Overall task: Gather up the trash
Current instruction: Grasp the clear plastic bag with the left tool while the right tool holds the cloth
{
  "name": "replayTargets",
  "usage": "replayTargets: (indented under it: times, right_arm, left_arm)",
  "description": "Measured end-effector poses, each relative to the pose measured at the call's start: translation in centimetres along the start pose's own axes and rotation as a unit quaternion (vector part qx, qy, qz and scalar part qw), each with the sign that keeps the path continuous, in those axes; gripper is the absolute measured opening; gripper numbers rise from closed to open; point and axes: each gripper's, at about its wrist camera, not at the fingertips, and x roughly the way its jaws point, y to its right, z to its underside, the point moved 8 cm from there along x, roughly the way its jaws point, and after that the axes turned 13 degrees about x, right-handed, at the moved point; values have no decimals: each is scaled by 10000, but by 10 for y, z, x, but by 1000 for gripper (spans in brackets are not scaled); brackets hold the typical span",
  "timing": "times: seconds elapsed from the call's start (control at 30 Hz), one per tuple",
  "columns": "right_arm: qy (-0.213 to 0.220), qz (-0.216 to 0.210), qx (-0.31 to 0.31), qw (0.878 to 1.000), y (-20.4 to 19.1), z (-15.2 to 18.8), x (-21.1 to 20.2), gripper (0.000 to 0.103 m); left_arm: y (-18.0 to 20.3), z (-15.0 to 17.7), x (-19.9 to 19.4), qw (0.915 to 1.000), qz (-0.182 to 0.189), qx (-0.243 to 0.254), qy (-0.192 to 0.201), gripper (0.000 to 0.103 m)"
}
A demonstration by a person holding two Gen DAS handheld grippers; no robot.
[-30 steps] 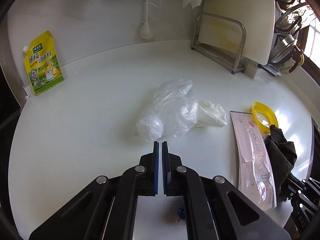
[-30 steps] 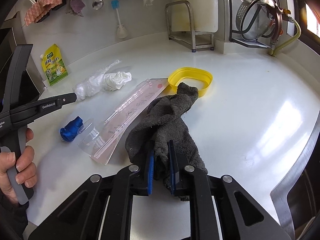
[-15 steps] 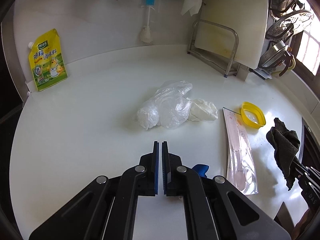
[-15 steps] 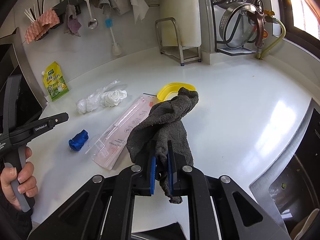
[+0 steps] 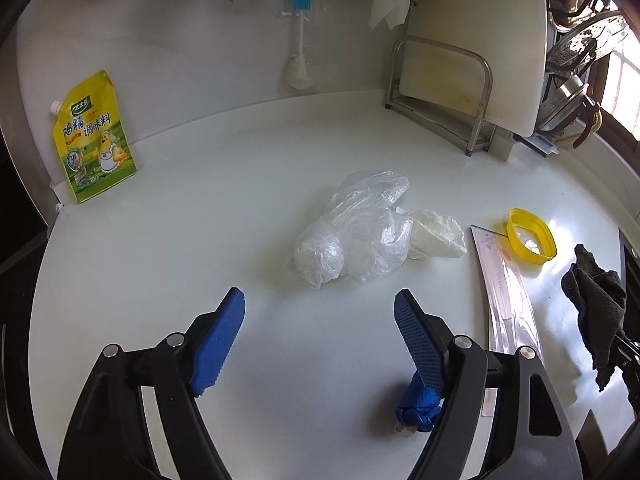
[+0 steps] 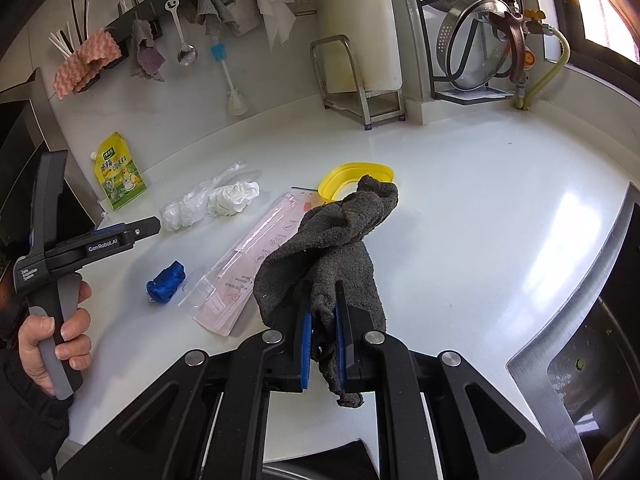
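My left gripper (image 5: 320,306) hung above the counter (image 5: 200,240) with its 2 jaws spread wide, pointing at the crumpled plastic bag (image 5: 356,228) just ahead. My right gripper (image 6: 322,320) was clamped on a gray rag (image 6: 332,240), lifted clear. Only the right view showed my hand (image 6: 60,336) around the left handle, and the sink (image 6: 592,344).

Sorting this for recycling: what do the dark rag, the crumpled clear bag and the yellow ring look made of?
Dark rag: grey terry-like cloth, matte and nubby, drooping from the right gripper.
Crumpled clear bag: thin plastic film, translucent with glossy creases.
Yellow ring: probably moulded plastic, smooth and shiny, holding its shape.
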Motion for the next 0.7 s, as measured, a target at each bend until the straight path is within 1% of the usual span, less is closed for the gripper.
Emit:
replayTargets:
  times: [0.07,0.17,0.3,0.43,0.47,0.53,0.6,0.63,0.67,0.7]
  right_arm:
    - [6,-32,23,10000,1,-1,0,9]
    - [3,-77,70,9999,3,-3,2,10]
    - [34,-145,86,9999,2,-7,2,10]
    - [37,-177,77,9998,0,-9,4,9]
    - [31,-181,72,9998,0,-9,4,10]
    - [20,-180,61,9998,0,-9,5,9]
    - [5,-184,55,9998,0,-9,6,10]
    - [2,-188,52,9998,-1,-9,7,10]
    - [0,-191,46,9998,-1,-9,7,10]
    - [-1,-194,43,9998,-1,-9,7,10]
  left_arm:
    - [-3,-1,11,9999,-9,5,-118,75]
    - [-7,-4,25,9996,94,-55,-267,75]
    - [-9,-11,37,9992,257,-79,-292,76]
    - [-9,-17,53,9988,283,-84,-393,76]
    - [-9,-17,56,9986,326,-99,-411,73]
    - [-8,-17,59,9981,428,-110,-420,63]
    - [-7,-18,61,9979,484,-113,-414,49]
    - [-6,-18,62,9977,521,-114,-417,45]
    - [-5,-17,62,9974,560,-108,-434,35]
    - [-4,-17,62,9973,575,-95,-446,33]
